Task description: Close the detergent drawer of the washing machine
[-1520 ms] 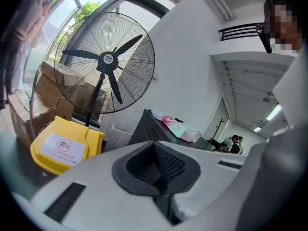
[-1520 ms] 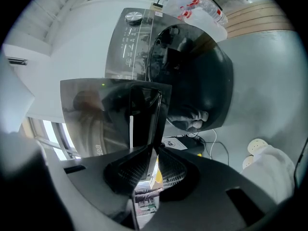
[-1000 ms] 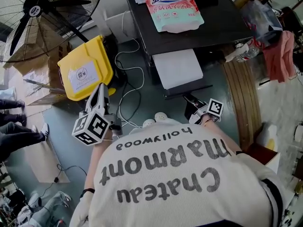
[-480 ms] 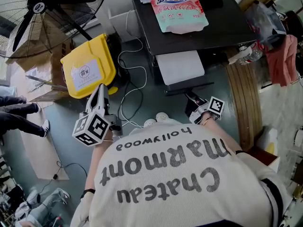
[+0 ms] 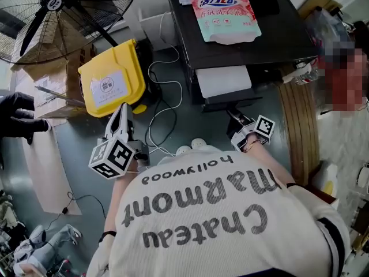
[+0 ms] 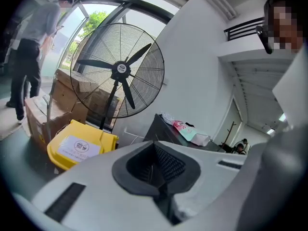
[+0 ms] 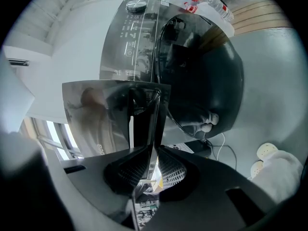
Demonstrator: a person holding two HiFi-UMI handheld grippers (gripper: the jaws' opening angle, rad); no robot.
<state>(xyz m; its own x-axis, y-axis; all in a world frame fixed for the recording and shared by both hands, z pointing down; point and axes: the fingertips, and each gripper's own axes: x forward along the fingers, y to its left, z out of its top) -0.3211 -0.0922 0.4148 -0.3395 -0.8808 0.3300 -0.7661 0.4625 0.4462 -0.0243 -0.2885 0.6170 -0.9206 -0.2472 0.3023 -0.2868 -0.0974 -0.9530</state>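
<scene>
The dark washing machine point(image 5: 279, 36) fills the top of the head view, with a pink detergent pouch point(image 5: 226, 13) lying on it. Its detergent drawer point(image 5: 223, 81) sticks out part-way as a white tray with a dark glossy front. My right gripper point(image 5: 234, 119) is shut on that front. In the right gripper view the glossy drawer front point(image 7: 115, 119) stands on edge between the pads of my right gripper point(image 7: 153, 150), beside the round door point(image 7: 207, 81). Away at the left, my left gripper point(image 5: 119, 115) is shut and empty; its pads point(image 6: 161, 170) meet.
A yellow lidded bin point(image 5: 111, 85) and a standing fan point(image 5: 63, 7) are left of the machine, with cardboard boxes point(image 5: 49, 79) behind. White cables point(image 5: 161, 117) and a power strip point(image 5: 193, 146) lie on the floor. A wooden board point(image 5: 297, 126) lies to the right. A person's gloved hand point(image 5: 17, 114) shows at far left.
The right gripper has moved toward the machine with the drawer front in its jaws, and the drawer now sticks out less. The left gripper has stayed in place.
</scene>
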